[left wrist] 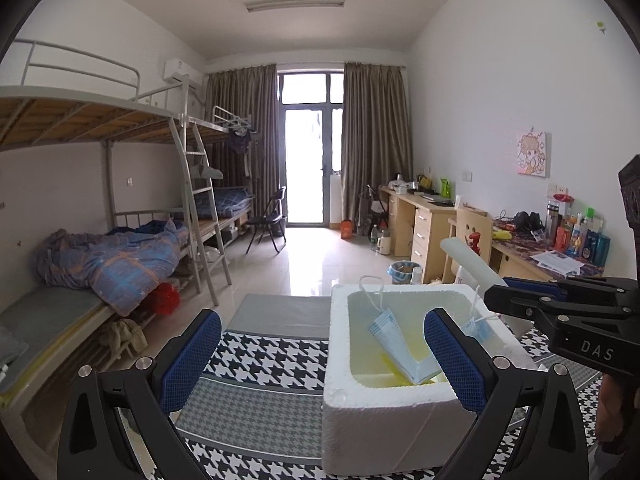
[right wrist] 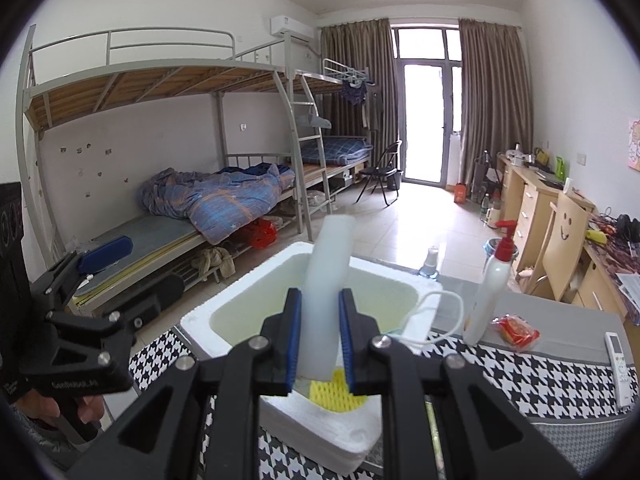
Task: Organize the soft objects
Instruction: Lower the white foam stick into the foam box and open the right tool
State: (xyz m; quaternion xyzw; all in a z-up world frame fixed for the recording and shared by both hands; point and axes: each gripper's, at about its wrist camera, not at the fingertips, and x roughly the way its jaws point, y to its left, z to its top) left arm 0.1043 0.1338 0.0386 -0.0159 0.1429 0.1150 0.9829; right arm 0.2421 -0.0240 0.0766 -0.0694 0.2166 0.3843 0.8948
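Note:
A white foam box [left wrist: 380, 404] stands on the houndstooth cloth [left wrist: 260, 356]. Blue face masks [left wrist: 396, 344] lie inside it, their ear loops draped over the rim. My left gripper [left wrist: 324, 360] is open, its blue pads straddling the box's near left corner and touching nothing. My right gripper [right wrist: 320, 338] is shut on a pale foam strip [right wrist: 326, 280], which stands upright over the foam box [right wrist: 200, 326]. A yellow foam net [right wrist: 338, 394] lies in the box under the strip. The right gripper [left wrist: 500, 296] comes in from the right with the foam strip [left wrist: 468, 260]. The left gripper [right wrist: 128, 276] shows at the left.
On the cloth right of the box stand a pump lotion bottle [right wrist: 488, 292], a red packet [right wrist: 516, 330] and a white remote [right wrist: 618, 360]. A small spray bottle [right wrist: 430, 262] is behind the box. Bunk beds [left wrist: 120, 240] line the left wall, desks [left wrist: 432, 220] the right.

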